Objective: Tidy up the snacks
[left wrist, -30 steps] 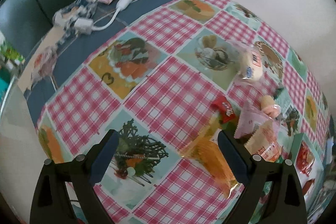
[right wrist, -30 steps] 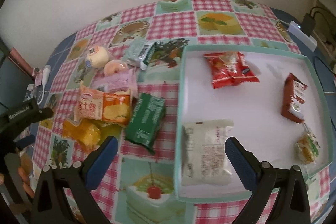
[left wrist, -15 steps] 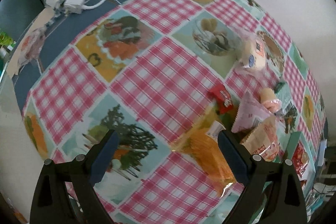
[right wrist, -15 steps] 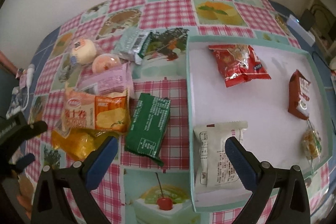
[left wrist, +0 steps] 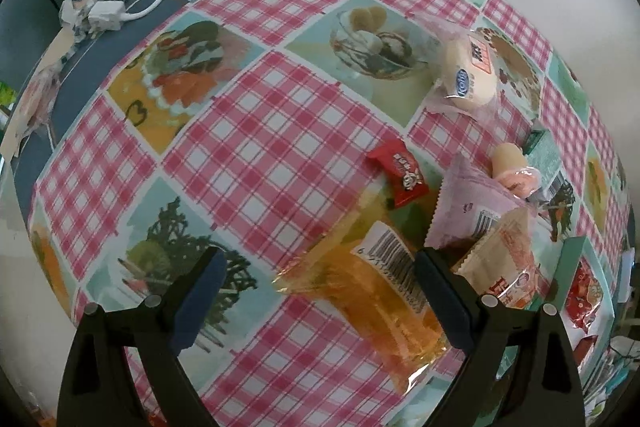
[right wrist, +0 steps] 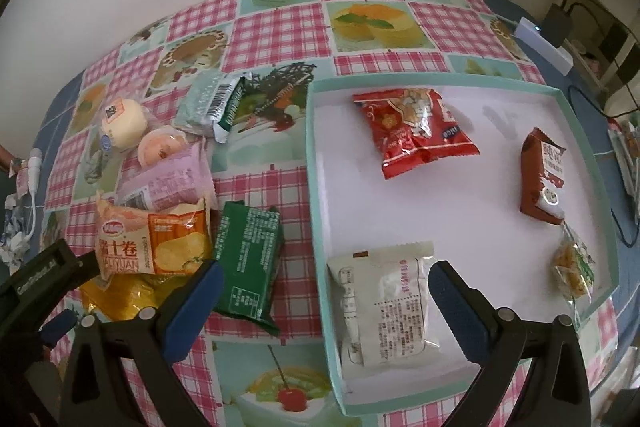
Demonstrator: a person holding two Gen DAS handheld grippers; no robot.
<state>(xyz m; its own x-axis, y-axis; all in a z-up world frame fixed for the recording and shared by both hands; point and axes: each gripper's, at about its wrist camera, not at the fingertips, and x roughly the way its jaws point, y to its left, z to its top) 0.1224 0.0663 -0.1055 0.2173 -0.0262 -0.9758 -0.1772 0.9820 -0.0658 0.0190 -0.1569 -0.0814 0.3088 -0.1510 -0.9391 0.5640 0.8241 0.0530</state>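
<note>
My left gripper (left wrist: 320,287) is open and empty, low over the table, with a clear yellow snack bag (left wrist: 372,283) between its fingers. A red candy (left wrist: 400,171), a pink packet (left wrist: 472,207) and an orange-and-white chip packet (left wrist: 504,267) lie just beyond. My right gripper (right wrist: 324,303) is open and empty above the near left wall of the teal tray (right wrist: 316,187). The tray holds a white packet (right wrist: 384,303), a red bag (right wrist: 416,131), a brown packet (right wrist: 544,179) and a small clear bag (right wrist: 572,267). A green packet (right wrist: 248,267) lies left of the tray.
A round bun (right wrist: 120,125), a jelly cup (right wrist: 160,147) and a silver-green packet (right wrist: 212,103) lie further back on the checked tablecloth. A white cable and crumpled paper (left wrist: 104,7) sit at the far left. A white power strip (right wrist: 544,43) is at the back right. The left gripper shows in the right wrist view (right wrist: 40,279).
My left gripper has moved forward and lower toward the yellow bag, which now lies between its fingers. My right gripper has shifted a little closer over the tray's left wall.
</note>
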